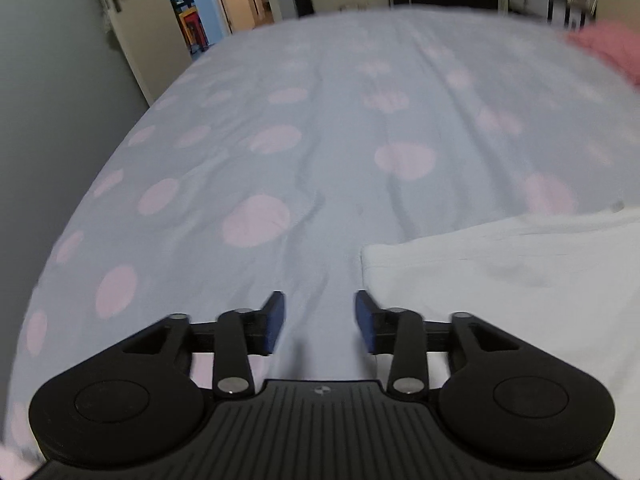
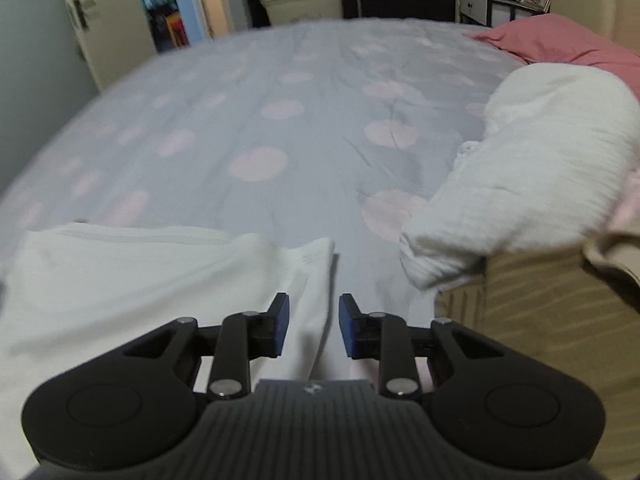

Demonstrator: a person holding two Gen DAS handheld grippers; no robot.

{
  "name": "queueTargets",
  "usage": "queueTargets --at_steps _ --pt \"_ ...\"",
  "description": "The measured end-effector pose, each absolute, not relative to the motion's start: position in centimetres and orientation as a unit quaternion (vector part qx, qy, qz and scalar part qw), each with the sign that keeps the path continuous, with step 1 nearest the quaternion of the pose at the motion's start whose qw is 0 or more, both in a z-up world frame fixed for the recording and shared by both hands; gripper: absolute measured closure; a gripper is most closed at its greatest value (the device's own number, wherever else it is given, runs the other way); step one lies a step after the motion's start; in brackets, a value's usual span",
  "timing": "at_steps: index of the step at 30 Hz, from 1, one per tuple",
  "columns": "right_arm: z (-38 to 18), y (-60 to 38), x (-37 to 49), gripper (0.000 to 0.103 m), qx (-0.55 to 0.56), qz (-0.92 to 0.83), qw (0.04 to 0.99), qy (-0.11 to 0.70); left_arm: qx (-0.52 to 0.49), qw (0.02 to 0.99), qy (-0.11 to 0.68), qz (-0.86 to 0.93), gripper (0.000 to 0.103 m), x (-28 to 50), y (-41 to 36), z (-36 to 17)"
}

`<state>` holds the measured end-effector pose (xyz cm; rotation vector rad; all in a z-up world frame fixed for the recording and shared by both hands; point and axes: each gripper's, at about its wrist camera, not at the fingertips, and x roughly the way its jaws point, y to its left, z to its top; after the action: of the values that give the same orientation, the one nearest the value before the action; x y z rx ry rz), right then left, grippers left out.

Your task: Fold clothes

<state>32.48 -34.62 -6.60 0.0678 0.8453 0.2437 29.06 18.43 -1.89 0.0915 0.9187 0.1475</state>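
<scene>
Cotton of the white garment point(image 2: 140, 276) looks light and limp, best pinched at corners flanking it, where left gripper point(image 1: 320, 322) and right gripper point(image 2: 313, 326) hover spread, empty.

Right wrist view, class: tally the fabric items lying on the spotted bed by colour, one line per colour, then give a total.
White: 2, the flat white garment and the bunched white ribbed garment
Pink: 1, the pink pillow
Beige: 1, the beige striped cloth
Total: 4
</scene>
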Motion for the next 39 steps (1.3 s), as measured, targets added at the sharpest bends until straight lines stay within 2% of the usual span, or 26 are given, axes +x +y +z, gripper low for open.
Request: queueTargets --at_steps 4,10,15,23,28,32,35,36,37,38,39 --pt "-4.9 -36.0 26.0 0.059 0.063 0.141 0.901 0.406 -0.002 0.894 0.448 0.015 0.055 21.9 18.8 0.0" --pt "-6.9 -34.8 20.1 0.059 0.067 0.131 0.901 0.409 -0.006 0.882 0.470 -0.018 0.055 12.7 16.7 -1.4" --pt "-9.0 -33.6 16.3 0.057 0.070 0.116 0.904 0.405 -0.037 0.878 0.477 -0.030 0.055 9.1 16.7 -2.8" --pt "-11.6 -32.5 12.6 0.056 0.096 0.094 0.906 0.401 -0.011 0.876 0.481 -0.032 0.055 8.1 14.8 -5.9" --pt "-12.0 -32.6 12.8 0.050 0.116 0.101 0.903 0.401 -0.036 0.879 0.475 -0.012 0.052 7.2 15.2 -6.8" --pt "-12.2 -32.5 13.2 0.050 0.119 0.111 0.901 0.403 -0.075 0.875 0.477 -0.015 0.050 7.6 16.0 -7.5" --pt "-12.3 -32.4 13.5 0.054 0.117 0.120 0.898 0.406 -0.095 0.872 0.479 -0.010 0.050 8.2 16.5 -7.8" --pt "-12.3 -32.3 13.6 0.063 0.114 0.120 0.898 0.407 -0.096 0.872 0.480 -0.008 0.050 8.3 16.5 -7.8" --pt "-12.4 -32.3 13.6 0.079 0.110 0.118 0.898 0.410 -0.098 0.871 0.481 -0.007 0.056 8.5 16.5 -7.8" --pt "-12.5 -32.3 13.6 0.086 0.107 0.115 0.897 0.412 -0.088 0.873 0.480 0.000 0.066 8.4 16.4 -7.8" --pt "-12.5 -32.5 13.6 0.088 0.111 0.114 0.896 0.414 -0.077 0.875 0.478 0.008 0.100 8.4 16.3 -7.7"
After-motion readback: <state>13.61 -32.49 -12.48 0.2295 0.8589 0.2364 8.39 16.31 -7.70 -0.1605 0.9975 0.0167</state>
